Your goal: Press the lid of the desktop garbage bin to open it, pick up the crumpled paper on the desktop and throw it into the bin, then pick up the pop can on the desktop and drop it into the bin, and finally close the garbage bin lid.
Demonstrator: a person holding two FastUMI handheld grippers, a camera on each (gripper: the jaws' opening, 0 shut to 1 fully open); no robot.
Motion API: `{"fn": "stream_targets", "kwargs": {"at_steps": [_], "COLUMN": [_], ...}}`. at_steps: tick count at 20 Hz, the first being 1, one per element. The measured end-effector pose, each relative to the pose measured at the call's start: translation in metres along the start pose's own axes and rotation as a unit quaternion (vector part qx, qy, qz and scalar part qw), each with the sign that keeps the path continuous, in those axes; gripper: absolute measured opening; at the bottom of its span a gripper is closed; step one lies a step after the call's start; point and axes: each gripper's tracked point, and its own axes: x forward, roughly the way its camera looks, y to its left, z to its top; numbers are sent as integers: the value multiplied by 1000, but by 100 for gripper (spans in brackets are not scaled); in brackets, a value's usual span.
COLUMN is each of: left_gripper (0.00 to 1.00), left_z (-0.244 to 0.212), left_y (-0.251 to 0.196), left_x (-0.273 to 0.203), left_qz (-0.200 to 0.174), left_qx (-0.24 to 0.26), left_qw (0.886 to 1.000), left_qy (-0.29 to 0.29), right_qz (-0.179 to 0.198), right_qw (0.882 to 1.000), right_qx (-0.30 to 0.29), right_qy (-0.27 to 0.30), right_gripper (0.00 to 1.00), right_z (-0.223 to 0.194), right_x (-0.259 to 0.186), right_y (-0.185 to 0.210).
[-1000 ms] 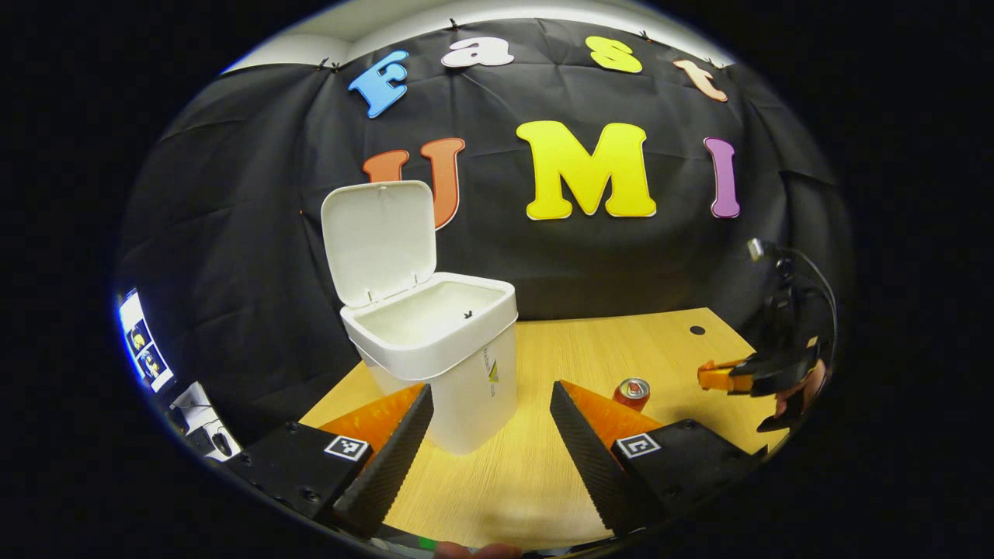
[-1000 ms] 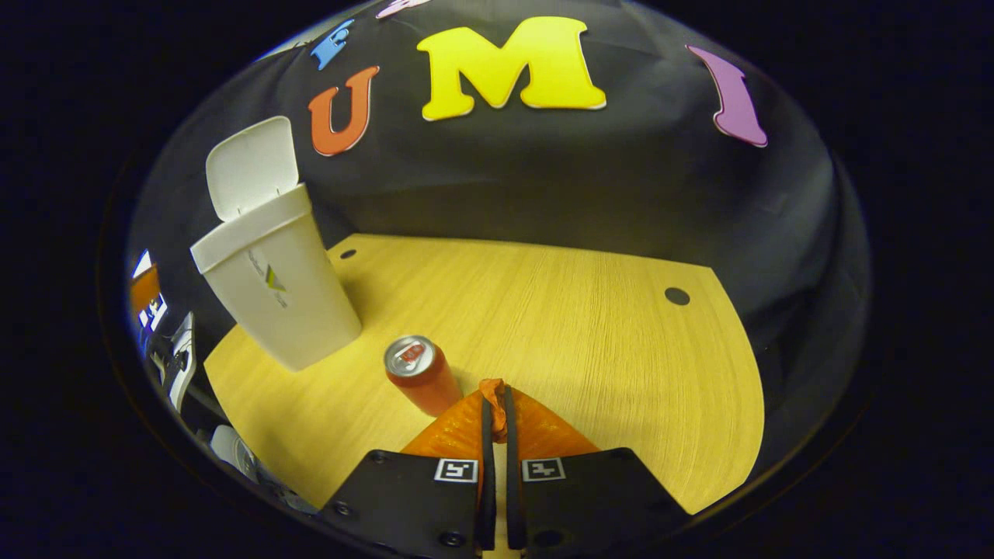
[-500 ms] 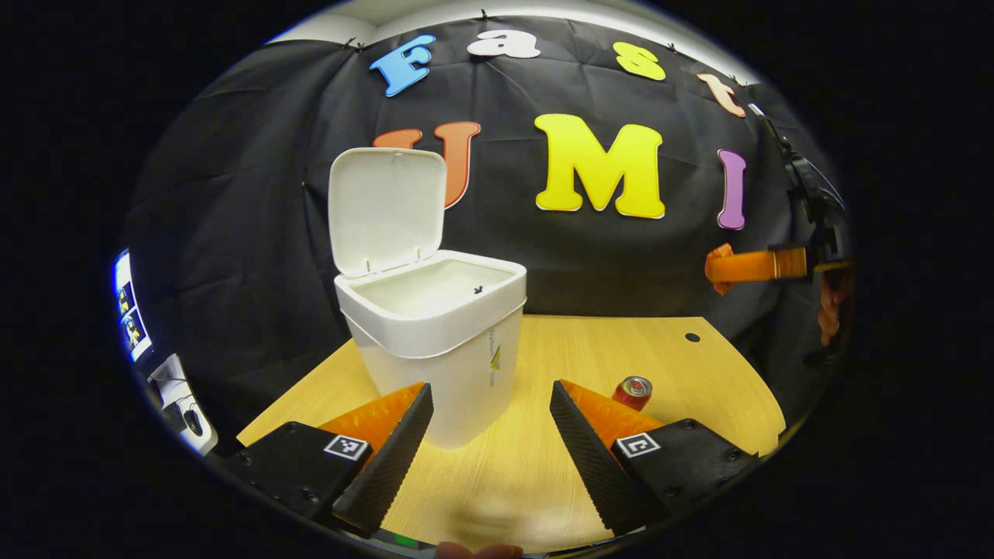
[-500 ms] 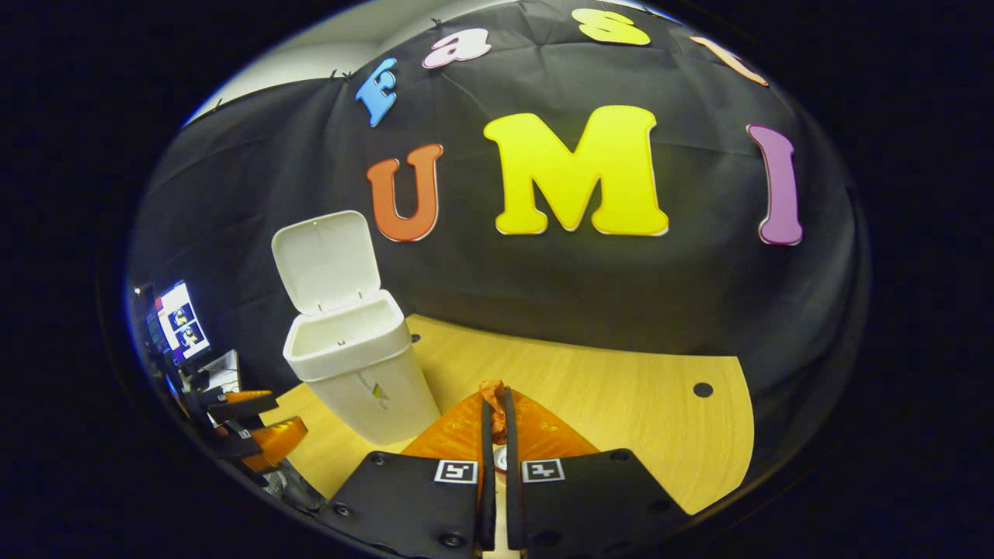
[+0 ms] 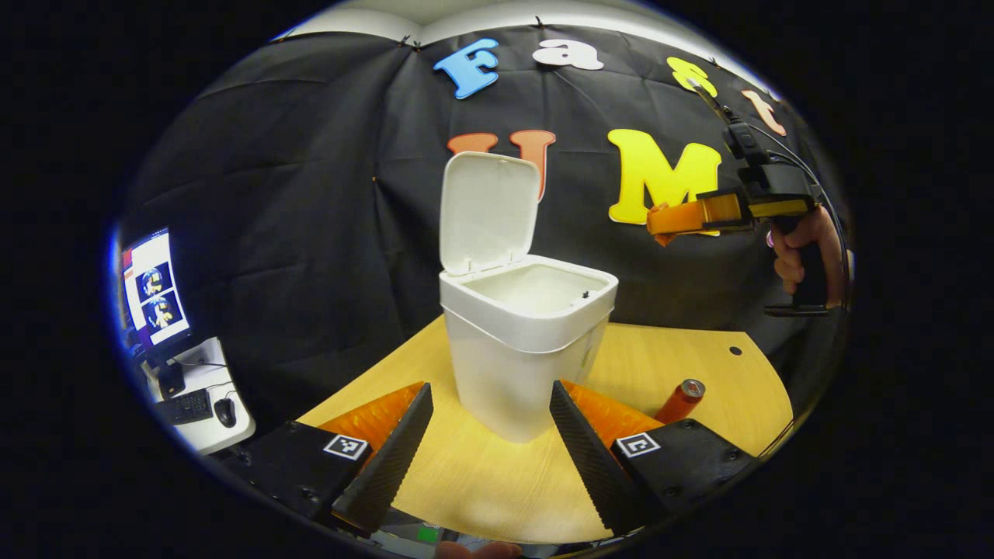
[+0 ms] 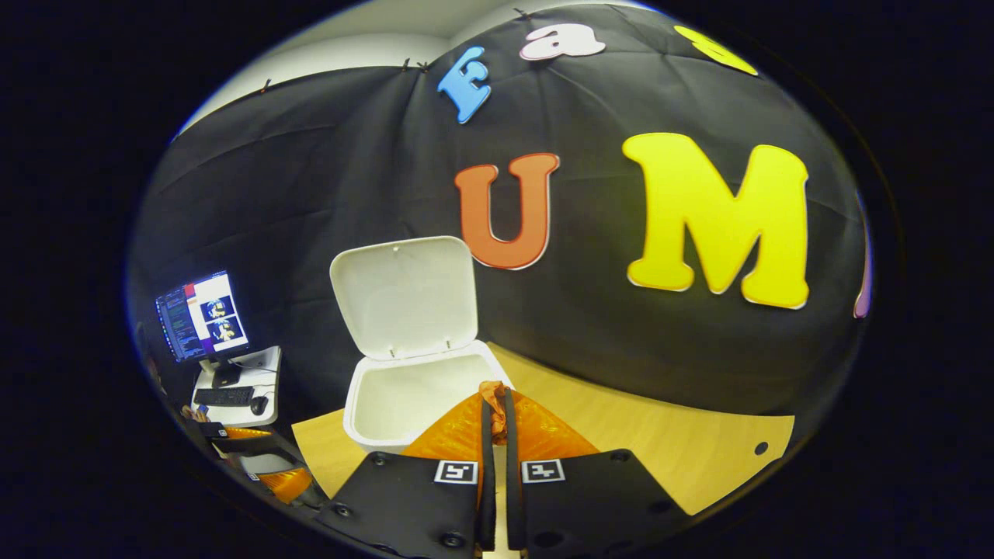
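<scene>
The garbage bin (image 5: 524, 341), lid (image 5: 488, 211) up, stands just beyond the left gripper (image 5: 491, 423), jaws wide and empty; the right gripper (image 6: 497, 404), jaws closed together, hovers above its rim.

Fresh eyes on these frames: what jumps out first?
The white bin at the middle of the wooden desktop, its lid standing upright and open. In the left gripper view the right claw hangs in the air to the bin's right, shut on a small orange scrap. The pop can stands on the desktop beside the bin.
</scene>
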Motion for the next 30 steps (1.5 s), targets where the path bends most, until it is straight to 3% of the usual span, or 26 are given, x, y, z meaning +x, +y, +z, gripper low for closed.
{"fn": "stream_targets", "kwargs": {"at_steps": [5, 11, 12, 14, 19, 21, 22, 24, 26, 30], "left_gripper": [99, 99, 99, 99, 99, 100, 99, 99, 99, 99], "left_z": [13, 14, 15, 17, 19, 20, 21, 24, 27, 40], "left_y": [52, 76, 77, 75, 63, 57, 55, 46, 34, -6], "left_x": [-8, -16, -15, -14, -10, -9, -8, -5, -2, -2], "left_qz": [57, 78, 77, 69, 46, 37, 34, 21, 2, -61], "left_qx": [-5, -8, -9, -11, -6, -2, 0, 5, 10, 19], "left_qw": [998, 997, 997, 997, 998, 999, 999, 999, 999, 996], "left_qy": [-13, -21, -21, -26, -32, -33, -33, -38, -42, -66], "right_qz": [33, 30, 30, 23, 8, 5, 2, 1, 0, -20], "right_qw": [999, 997, 996, 996, 996, 996, 996, 997, 998, 999], "right_qx": [-16, -35, -34, -37, -40, -32, -29, -22, -12, 7], "right_qy": [29, 66, 73, 74, 79, 81, 81, 72, 58, 35], "right_gripper": [6, 7, 14, 26, 33, 50, 64, 70, 68, 78], "right_z": [-9, -31, -35, -39, -44, -45, -45, -39, -31, -22], "right_x": [66, 106, 111, 116, 117, 117, 113, 104, 87, 42], "right_y": [43, 57, 58, 57, 47, 48, 46, 44, 42, 28]}}
